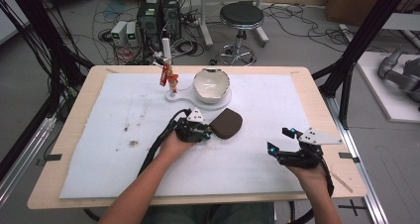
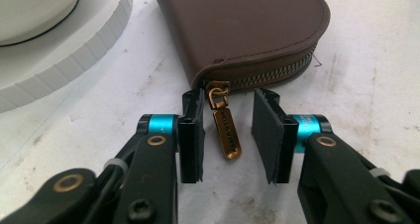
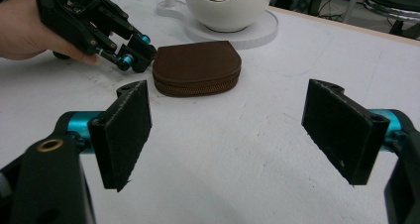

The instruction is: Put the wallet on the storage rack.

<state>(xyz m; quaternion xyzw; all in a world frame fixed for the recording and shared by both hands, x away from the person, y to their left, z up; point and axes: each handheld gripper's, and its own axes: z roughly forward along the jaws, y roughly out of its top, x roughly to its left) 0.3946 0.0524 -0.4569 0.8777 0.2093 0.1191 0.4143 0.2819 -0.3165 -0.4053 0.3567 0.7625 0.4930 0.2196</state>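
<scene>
Brown leather zip pouch (image 1: 227, 123), rounded at one end, lies flat near the middle of the white-covered table (image 1: 99, 149), with the left hand-held gripper (image 1: 208, 131) at its 9 o'clock edge in the high view. In the left gripper view, the pouch's small brass zipper pull (image 2: 224, 126) hangs between the two black pads, which stand a little apart on either side without pressing on it. So the left hand-held gripper is partly open, placed, it seems, to pinch the pull and draw the zip along.

The right hand-held gripper (image 1: 281, 140) rests at the pouch's 4 o'clock, well apart, near the table's front edge. Its jaws are spread wide with nothing between them and point toward the pouch, probably waiting to steady it.

At the pouch's 12 o'clock, a white egg-shaped ceramic bowl with a jagged rim (image 1: 211, 84) sits on a white plastic stand (image 1: 182, 96). A small red and yellow figure (image 1: 169, 76) stands at the stand's 9 o'clock end; it is too small to identify.

The pouch's contents are hidden, and lettering on the pull is too blurred to read. A black round stool (image 1: 241, 16) stands on the floor beyond the table.
</scene>
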